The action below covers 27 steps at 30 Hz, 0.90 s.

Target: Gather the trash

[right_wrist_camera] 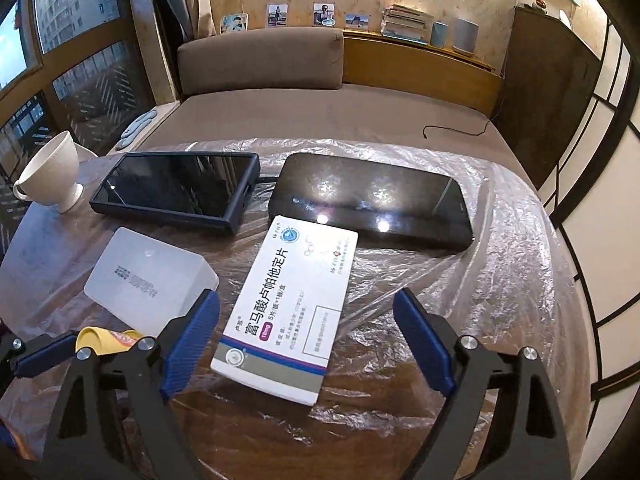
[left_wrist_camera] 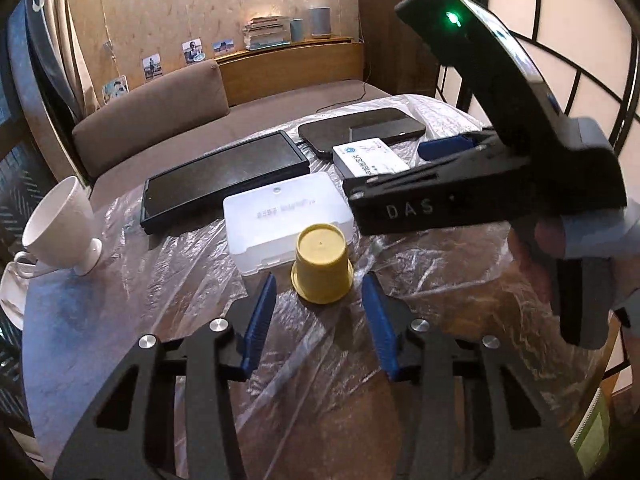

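Left gripper (left_wrist_camera: pixel 320 312): blue pads set to a narrow gap, pointing down at a yellow cup (left_wrist_camera: pixel 322 262) that stands upside down on the tabletop; the cup sits at the mouth of the gap, fingertips either side of its rim, no contact visible. Right gripper (right_wrist_camera: pixel 306 344): jaws wide, straddling the near end of a white medicine box (right_wrist_camera: pixel 288 312) lying flat; pads clear of both long sides. Just beyond the cup, a translucent plastic case (left_wrist_camera: pixel 286 226), flat, touching or nearly touching the cup. Behind the case, a dark-framed tablet (left_wrist_camera: pixel 224 178); beside that, toward the far edge, a glossy black slab (right_wrist_camera: pixel 372 204) with the medicine box's far end against it. White footed cup (left_wrist_camera: pixel 60 226) at the left edge. Crinkled clear plastic sheet (right_wrist_camera: pixel 480 280) covers the round tabletop (left_wrist_camera: pixel 80 320). Brown sofa (right_wrist_camera: pixel 260 56) past the far edge.
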Each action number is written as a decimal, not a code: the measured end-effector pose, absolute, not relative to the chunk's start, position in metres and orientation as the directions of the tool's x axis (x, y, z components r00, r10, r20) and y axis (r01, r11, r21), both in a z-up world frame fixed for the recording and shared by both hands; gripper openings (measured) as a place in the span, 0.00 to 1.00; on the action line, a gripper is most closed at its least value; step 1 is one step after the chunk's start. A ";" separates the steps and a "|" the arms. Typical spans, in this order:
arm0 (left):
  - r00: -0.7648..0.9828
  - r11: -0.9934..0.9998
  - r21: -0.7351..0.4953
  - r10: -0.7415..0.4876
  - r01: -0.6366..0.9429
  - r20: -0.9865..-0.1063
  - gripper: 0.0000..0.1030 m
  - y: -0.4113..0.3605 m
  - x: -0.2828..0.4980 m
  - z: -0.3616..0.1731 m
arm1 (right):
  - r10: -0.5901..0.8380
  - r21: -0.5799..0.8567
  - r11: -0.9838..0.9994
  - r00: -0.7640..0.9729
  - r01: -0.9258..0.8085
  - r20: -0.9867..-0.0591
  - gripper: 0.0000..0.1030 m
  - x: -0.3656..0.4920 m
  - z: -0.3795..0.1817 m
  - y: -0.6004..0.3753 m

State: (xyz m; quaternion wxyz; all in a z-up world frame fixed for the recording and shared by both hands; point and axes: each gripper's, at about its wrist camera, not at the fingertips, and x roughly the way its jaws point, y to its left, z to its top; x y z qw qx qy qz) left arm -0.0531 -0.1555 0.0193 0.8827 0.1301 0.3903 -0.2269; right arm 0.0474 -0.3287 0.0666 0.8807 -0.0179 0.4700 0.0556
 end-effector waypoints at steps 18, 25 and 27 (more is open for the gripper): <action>0.578 0.864 0.031 -0.309 0.503 -0.755 0.31 -0.159 -0.043 0.016 | 0.137 0.050 0.984 0.561 -0.168 -0.816 0.54 0.036 0.062 -0.330; 0.578 0.867 0.029 -0.307 0.498 -0.756 0.31 -0.159 -0.042 0.016 | 0.146 0.053 0.983 0.563 -0.177 -0.814 0.54 0.029 0.063 -0.330; 0.578 0.866 0.030 -0.306 0.498 -0.756 0.31 -0.160 -0.043 0.017 | 0.146 0.055 0.983 0.563 -0.176 -0.813 0.54 0.028 0.062 -0.332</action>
